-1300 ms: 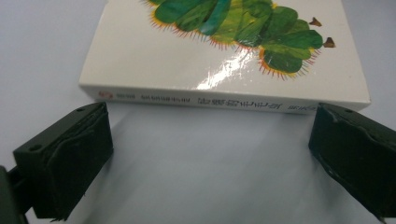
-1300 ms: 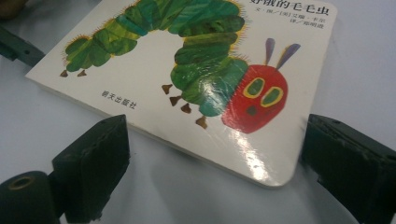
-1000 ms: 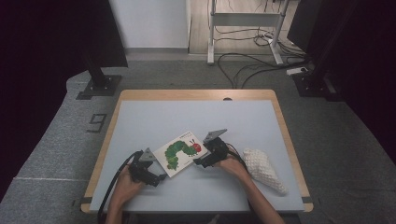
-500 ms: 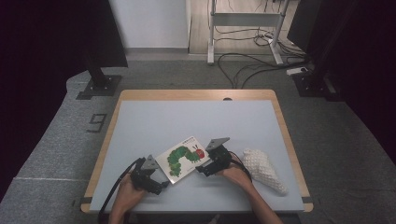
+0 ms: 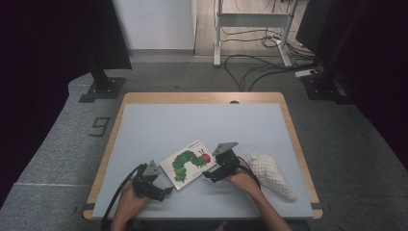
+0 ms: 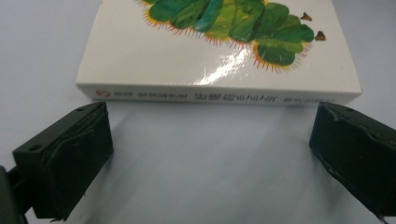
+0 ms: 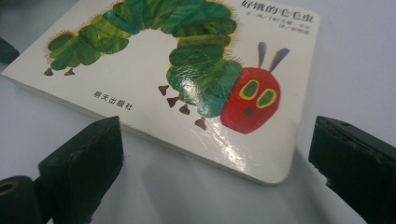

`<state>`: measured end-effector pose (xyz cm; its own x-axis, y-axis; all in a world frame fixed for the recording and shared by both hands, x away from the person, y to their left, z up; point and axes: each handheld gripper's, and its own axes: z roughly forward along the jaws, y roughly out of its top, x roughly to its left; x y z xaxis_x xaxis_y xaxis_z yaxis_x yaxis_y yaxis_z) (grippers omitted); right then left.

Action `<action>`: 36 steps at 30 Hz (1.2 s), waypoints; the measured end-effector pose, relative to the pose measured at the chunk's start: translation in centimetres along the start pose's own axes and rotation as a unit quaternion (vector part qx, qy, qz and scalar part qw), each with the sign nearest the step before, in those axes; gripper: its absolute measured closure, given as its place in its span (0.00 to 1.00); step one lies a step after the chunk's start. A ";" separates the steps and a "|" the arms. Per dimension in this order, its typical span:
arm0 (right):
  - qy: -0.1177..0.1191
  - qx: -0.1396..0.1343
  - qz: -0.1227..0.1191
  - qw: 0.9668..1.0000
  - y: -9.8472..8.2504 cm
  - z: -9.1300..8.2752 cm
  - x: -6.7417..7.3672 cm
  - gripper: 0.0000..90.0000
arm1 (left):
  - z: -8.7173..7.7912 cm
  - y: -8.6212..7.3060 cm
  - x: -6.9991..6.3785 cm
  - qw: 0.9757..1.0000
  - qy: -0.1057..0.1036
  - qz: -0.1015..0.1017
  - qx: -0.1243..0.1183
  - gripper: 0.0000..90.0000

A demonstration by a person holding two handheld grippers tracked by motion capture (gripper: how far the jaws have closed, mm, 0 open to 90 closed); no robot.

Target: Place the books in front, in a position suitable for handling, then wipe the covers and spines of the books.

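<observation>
Flanking book [image 5: 191, 163] edges — right tongs [image 5: 208, 174] just opening, empty

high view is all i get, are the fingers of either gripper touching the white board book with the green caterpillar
Observer: No. The left gripper is open, just short of the white board book with the green caterpillar, facing its spine.
Operator: and the right one
Observer: The right gripper has just been opening; its fingers flank the book's rounded corner, nothing pressed.
Operator: cover closed
Observer: Yes, lying flat on the pale blue table.
</observation>
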<state>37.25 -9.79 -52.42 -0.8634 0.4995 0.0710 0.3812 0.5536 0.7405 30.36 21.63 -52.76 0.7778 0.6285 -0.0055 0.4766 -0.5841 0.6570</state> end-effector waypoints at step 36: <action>-0.071 0.000 0.023 0.997 0.3 -9.4 -0.2 0.05 | -1.6 -1.9 0.5 1.000 0.015 -0.023 -0.001 0.00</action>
<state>34.46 -15.98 -45.92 -0.7898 0.6134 0.0090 0.4187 0.5282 0.7387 29.14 23.89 -52.82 0.7424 0.6698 -0.0140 0.5109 -0.5525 0.6585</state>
